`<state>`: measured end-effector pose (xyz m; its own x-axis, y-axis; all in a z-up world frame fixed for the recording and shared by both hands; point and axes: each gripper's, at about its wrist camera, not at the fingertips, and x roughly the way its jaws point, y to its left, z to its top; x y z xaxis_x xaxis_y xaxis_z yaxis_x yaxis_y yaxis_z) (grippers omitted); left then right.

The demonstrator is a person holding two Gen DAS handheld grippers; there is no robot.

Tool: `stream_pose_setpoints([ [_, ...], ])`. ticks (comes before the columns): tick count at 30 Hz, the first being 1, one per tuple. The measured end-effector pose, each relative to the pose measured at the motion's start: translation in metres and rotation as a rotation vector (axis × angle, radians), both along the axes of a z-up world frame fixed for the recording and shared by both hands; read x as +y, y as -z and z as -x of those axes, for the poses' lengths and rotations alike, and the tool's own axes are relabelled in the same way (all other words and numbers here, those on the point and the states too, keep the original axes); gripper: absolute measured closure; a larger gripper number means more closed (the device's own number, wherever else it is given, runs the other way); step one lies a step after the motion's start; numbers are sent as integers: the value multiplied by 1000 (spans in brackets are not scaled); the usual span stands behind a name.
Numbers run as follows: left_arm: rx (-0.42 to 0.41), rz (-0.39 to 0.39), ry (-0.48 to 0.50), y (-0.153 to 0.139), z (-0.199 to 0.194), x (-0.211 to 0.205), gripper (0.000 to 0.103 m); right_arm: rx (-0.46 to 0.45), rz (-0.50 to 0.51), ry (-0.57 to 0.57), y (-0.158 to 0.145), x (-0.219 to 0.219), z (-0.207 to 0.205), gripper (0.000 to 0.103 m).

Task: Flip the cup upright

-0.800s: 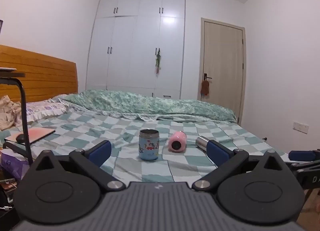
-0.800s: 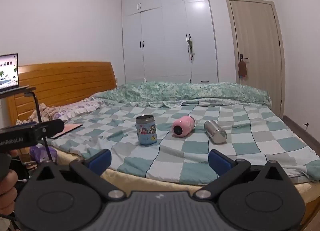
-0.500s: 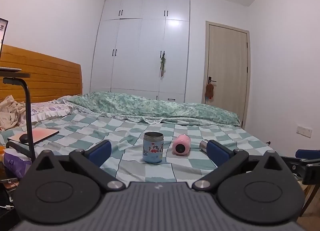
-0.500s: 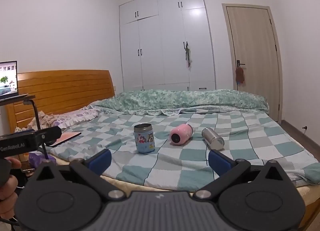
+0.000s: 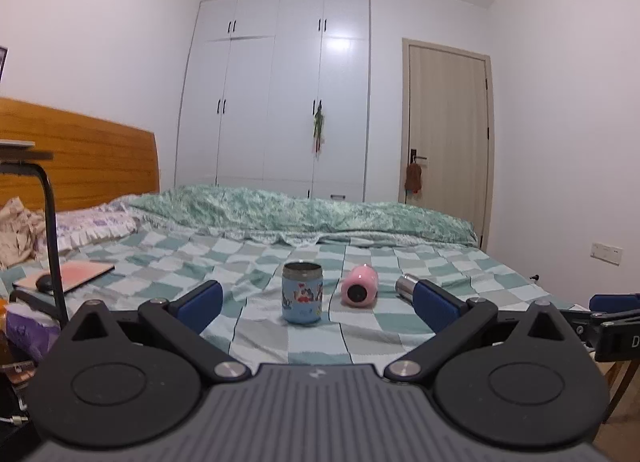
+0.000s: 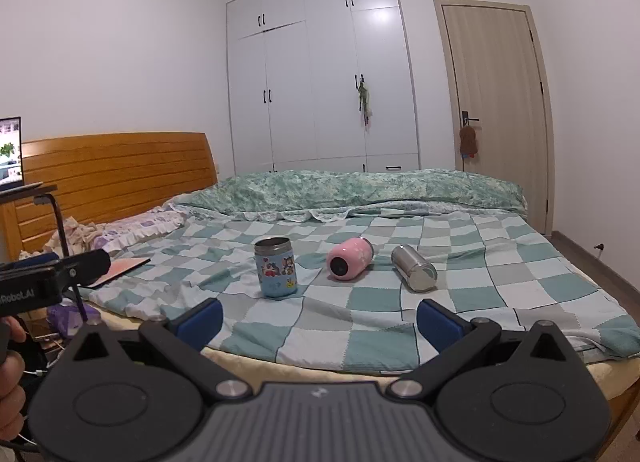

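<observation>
Both my left gripper (image 5: pixel 316 304) and right gripper (image 6: pixel 318 320) fingers spread, empty, short of the bed (image 6: pixel 520 274); pink cup (image 6: pixel 350 259) and steel cup (image 6: pixel 414 268) lie sideways, unflipped.

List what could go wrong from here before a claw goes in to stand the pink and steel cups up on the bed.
1. The pink cup and steel cup lie on their sides close together; reaching for one could roll the other.
2. The checkered blanket is soft and wrinkled, so an upright cup may tip again.
3. The blue cartoon cup already stands beside the pink one; the open left claw or right claw could knock it over.
</observation>
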<state>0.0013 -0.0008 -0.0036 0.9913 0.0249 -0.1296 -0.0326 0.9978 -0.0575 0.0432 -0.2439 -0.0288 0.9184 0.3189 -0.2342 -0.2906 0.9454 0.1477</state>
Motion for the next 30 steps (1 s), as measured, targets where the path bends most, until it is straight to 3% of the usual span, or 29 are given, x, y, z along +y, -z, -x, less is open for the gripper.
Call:
stream_pose_setpoints([
  [21,12,6,-3,2,-3,0,0,21,-57,-27,-1,-8,-4,0],
  [30,12,6,-3,2,-2,0,0,15,-32,-26,0,-3,-3,0],
])
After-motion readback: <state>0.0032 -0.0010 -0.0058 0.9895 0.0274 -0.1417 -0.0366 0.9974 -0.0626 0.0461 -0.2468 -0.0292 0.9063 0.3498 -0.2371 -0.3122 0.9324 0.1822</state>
